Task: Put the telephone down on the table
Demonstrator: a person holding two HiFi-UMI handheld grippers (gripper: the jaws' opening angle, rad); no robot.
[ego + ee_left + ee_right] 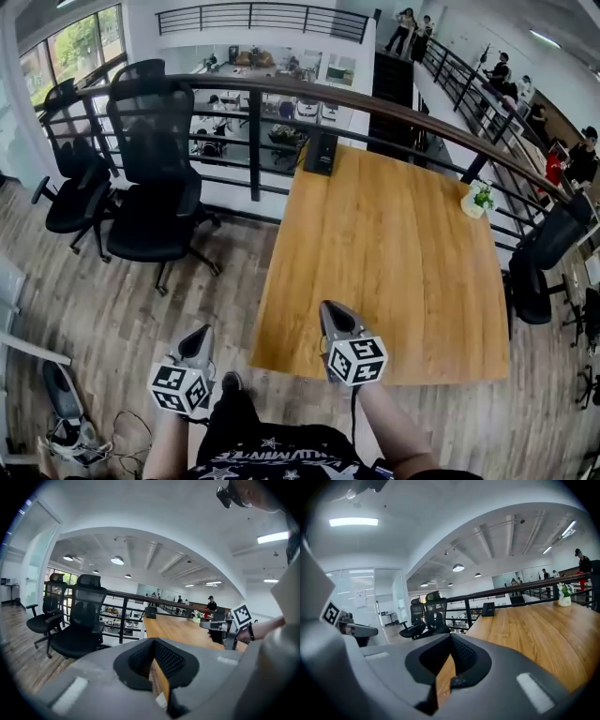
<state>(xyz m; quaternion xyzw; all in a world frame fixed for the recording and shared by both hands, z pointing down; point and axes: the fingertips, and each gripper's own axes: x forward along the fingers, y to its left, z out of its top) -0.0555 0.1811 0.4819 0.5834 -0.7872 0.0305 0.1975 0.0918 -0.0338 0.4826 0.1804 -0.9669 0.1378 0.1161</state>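
The left gripper (203, 331) and right gripper (331, 310) are pressing together, empty; the telephone (321, 153) is standing far ahead on the bench (394, 253), untouched.

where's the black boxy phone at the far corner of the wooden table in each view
Head view: black box-shaped telephone, upper centre, on the wooden table's far left corner.
Left gripper view: small, dead centre.
Right gripper view: right of centre, same corner.
Shared landmark: small white pot of green plant at the table's far right edge.
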